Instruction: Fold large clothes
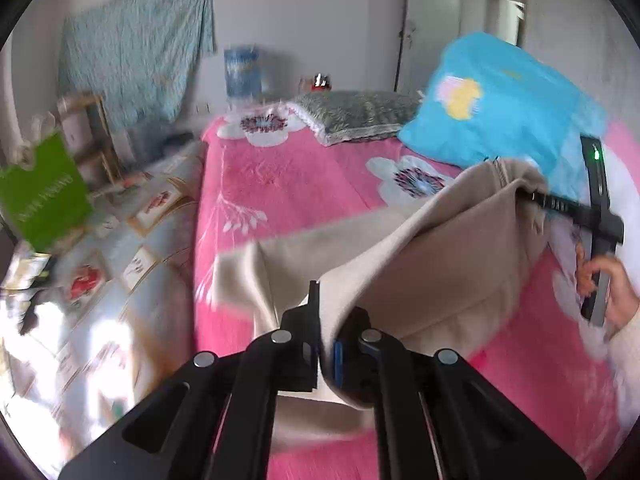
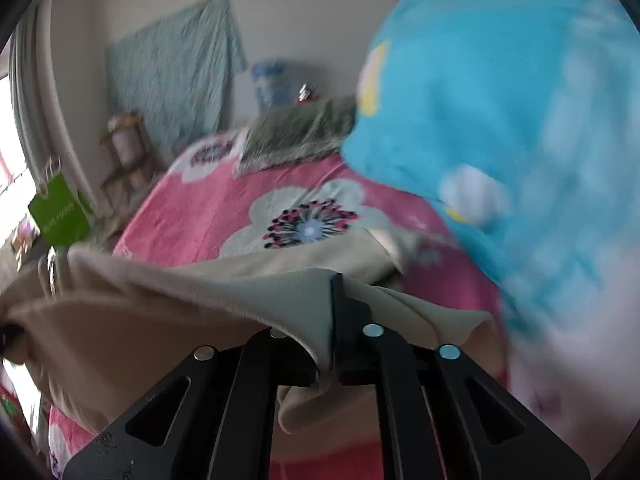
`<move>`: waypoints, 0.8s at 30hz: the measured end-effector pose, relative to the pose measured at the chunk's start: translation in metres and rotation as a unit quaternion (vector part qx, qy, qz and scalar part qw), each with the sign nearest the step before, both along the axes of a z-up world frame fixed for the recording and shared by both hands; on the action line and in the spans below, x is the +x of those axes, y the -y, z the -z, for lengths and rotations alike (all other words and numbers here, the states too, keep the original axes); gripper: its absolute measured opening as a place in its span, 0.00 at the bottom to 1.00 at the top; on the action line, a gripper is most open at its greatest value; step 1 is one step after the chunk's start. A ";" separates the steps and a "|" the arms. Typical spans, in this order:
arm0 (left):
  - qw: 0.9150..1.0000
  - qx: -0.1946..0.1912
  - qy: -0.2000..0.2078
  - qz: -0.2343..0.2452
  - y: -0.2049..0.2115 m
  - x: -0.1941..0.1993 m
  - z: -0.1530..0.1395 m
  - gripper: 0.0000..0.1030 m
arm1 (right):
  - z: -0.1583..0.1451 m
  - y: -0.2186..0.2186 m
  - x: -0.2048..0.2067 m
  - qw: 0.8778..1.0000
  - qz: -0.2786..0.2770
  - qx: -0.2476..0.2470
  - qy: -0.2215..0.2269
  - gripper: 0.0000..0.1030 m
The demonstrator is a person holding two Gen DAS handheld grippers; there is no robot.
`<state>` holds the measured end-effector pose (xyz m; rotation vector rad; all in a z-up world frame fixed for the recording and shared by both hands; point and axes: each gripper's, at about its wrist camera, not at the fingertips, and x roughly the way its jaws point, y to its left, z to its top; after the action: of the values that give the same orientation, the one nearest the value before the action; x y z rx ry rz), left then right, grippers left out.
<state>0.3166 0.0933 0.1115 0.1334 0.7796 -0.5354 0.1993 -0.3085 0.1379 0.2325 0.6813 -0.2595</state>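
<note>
A large beige garment (image 1: 420,248) is lifted off the pink flowered bed (image 1: 288,184), stretched between both grippers. My left gripper (image 1: 325,320) is shut on one edge of the cloth, which is pinched between its black fingers. In the left wrist view the right gripper (image 1: 536,196) holds the far corner at the right, with a hand (image 1: 612,292) on its handle. In the right wrist view my right gripper (image 2: 332,312) is shut on a beige fold (image 2: 200,304); the cloth (image 2: 312,256) hangs left and trails down onto the bed (image 2: 224,208).
A bright blue quilt (image 1: 500,104) is piled at the bed's right, close to the right gripper (image 2: 500,120). A grey pillow (image 1: 360,114) lies at the head. Left of the bed are a patterned floor mat (image 1: 120,264), a green bag (image 1: 44,196) and a wooden stool (image 1: 92,136).
</note>
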 end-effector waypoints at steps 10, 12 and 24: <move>0.948 -0.235 -0.214 -0.018 -0.049 0.122 0.062 0.44 | 0.026 0.059 0.057 0.993 -0.033 0.085 -0.071 0.69; 0.915 -0.314 -0.252 -0.007 -0.060 0.132 0.065 0.49 | 0.025 0.056 0.061 0.994 -0.035 0.068 -0.073 0.69; 0.974 -0.162 -0.151 -0.040 -0.062 0.133 0.030 0.56 | 0.048 0.062 0.103 0.990 -0.010 0.123 -0.071 0.30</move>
<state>0.4493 0.1550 0.0817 -0.2873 0.9763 -0.6076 0.3028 -0.3703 0.0899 0.4463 0.8563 -0.1736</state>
